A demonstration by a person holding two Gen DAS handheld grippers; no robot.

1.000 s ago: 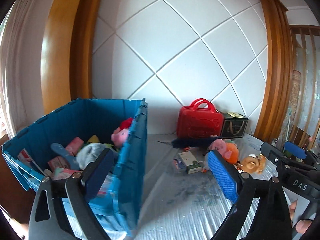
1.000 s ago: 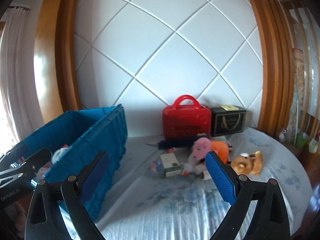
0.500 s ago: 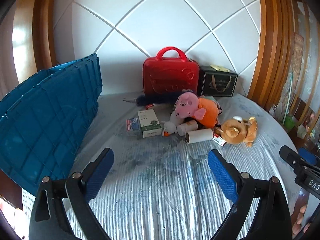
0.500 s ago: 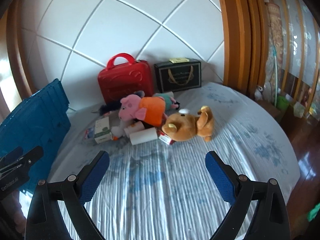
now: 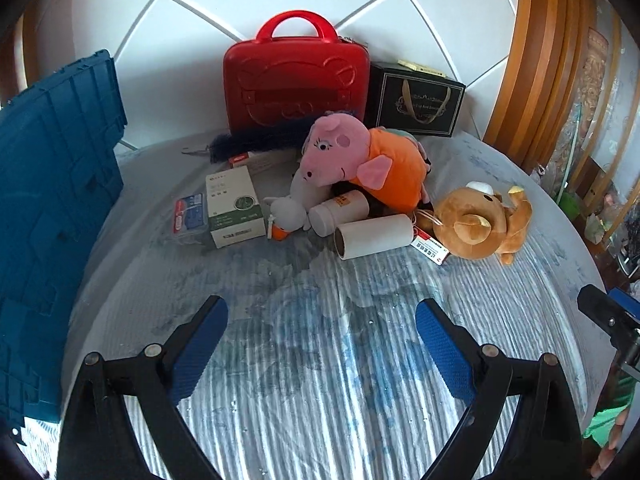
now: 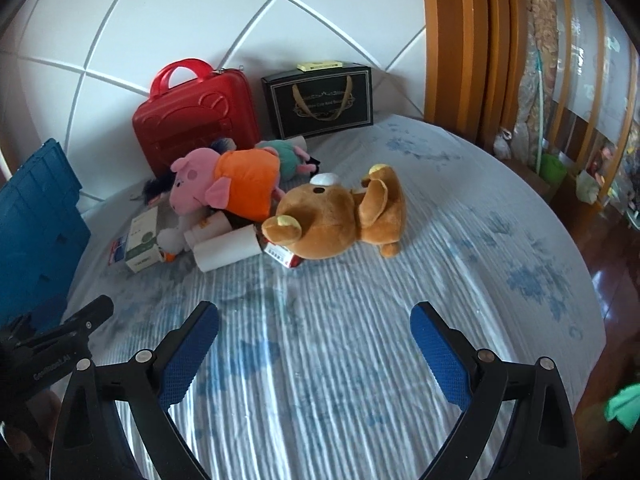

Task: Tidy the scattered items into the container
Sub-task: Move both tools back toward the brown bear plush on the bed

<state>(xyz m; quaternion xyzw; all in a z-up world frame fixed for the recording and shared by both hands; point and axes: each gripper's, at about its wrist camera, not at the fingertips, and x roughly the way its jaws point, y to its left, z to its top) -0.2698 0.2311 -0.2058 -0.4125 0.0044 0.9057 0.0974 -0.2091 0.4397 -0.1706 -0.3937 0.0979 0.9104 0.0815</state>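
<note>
Blue container [image 5: 52, 216] stands at the bed's [image 5: 320, 344] left edge. Scattered pig plush [image 5: 360, 160], brown bear plush [image 5: 476, 224], paper roll [image 5: 374, 235] and boxes lie mid-bed. Left hand-held gripper [image 5: 322, 344] and right hand-held gripper [image 6: 314, 348] both spread wide, empty.

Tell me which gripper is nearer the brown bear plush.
Right. The right gripper faces the brown bear plush almost head-on; the left gripper sits farther left, with the bear off to its right.
</note>
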